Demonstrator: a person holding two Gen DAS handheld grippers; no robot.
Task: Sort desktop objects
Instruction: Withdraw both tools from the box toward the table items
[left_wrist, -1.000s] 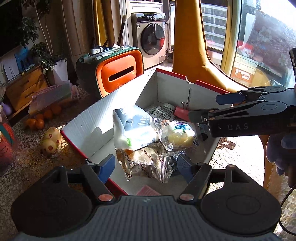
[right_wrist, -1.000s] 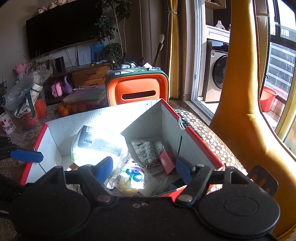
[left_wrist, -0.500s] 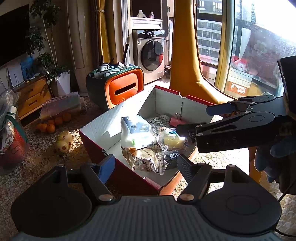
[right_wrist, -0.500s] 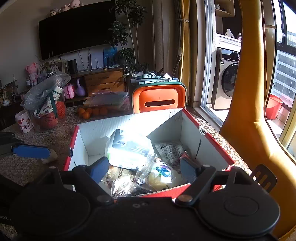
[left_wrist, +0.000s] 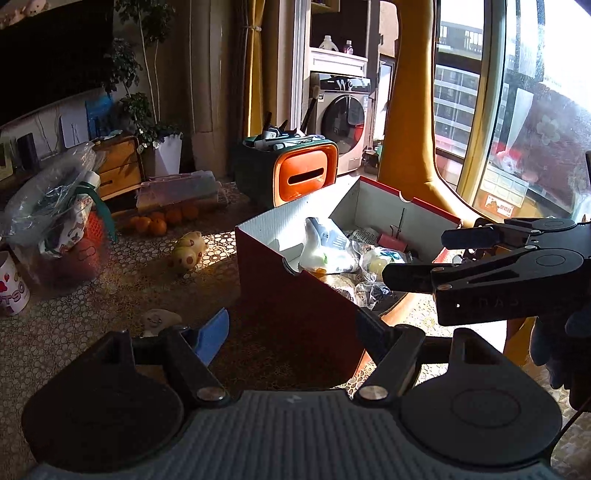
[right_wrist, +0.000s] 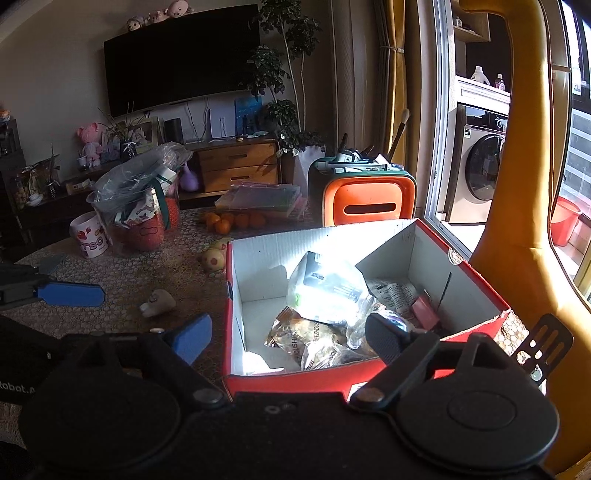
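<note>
A red cardboard box (left_wrist: 295, 295) (right_wrist: 295, 380) with white inner walls stands on the table. It holds snack bags, a large white bag (right_wrist: 325, 288) and a pink clip (right_wrist: 424, 310). My left gripper (left_wrist: 295, 332) is open and empty, low in front of the box's near corner. My right gripper (right_wrist: 288, 339) is open and empty, in front of the box's near wall; it also shows in the left wrist view (left_wrist: 417, 254) at the box's right side. A small pale toy (right_wrist: 157, 302) (left_wrist: 159, 319) lies on the table left of the box.
A yellow spotted toy (left_wrist: 186, 251) and several oranges (left_wrist: 159, 223) lie beyond the box. An orange and green organiser (right_wrist: 365, 199) stands behind it. A bagged red basket (right_wrist: 136, 210) and a white mug (right_wrist: 90, 236) stand at the left. A yellow chair (right_wrist: 517, 221) is at the right.
Both grippers have drawn back and away from the box. They were over its contents and now sit outside its near walls. Both stay open and empty.
</note>
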